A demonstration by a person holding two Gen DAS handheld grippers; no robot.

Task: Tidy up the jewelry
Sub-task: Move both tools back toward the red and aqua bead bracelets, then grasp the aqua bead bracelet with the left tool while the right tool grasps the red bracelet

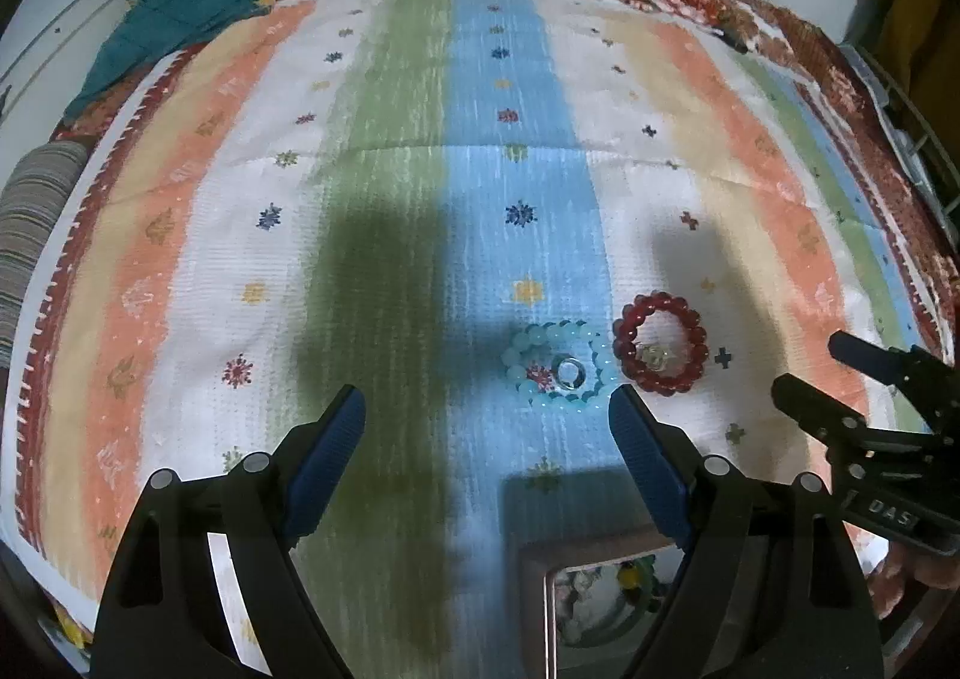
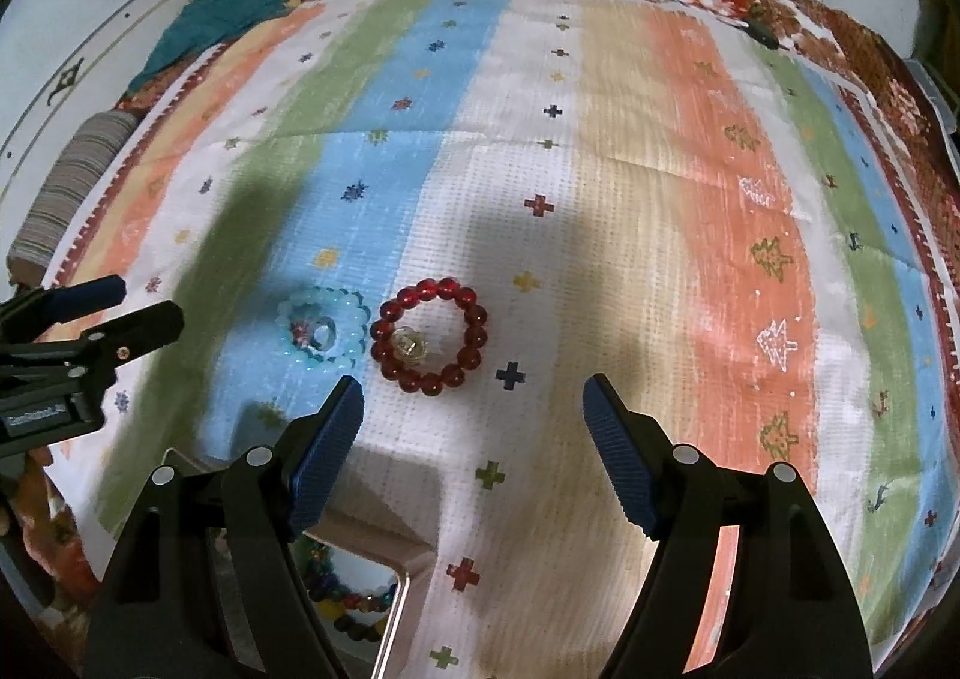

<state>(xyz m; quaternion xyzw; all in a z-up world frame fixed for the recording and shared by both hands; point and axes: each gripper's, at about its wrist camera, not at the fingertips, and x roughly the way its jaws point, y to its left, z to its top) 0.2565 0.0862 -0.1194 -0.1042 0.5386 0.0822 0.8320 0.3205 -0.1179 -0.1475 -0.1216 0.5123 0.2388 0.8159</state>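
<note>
Two bracelets, red (image 2: 429, 336) and blue (image 2: 324, 332), lie touching on the striped cloth (image 2: 660, 199), each ringing a small ring. Both tools, left (image 1: 486, 418) and right (image 2: 474, 409), hover spread, empty. Straddle one bead strand, then close gently.

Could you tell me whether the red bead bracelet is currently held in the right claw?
No, the red bead bracelet lies flat on the striped cloth, ahead of the open, empty right claw.

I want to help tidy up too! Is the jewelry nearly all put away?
Some is: colourful beads already lie in the box. Nothing is in hand; the left gripper and right gripper have open, empty jaws. Left on the cloth: the blue bracelet around a silver ring, and the red bracelet around a gold ring.
</note>
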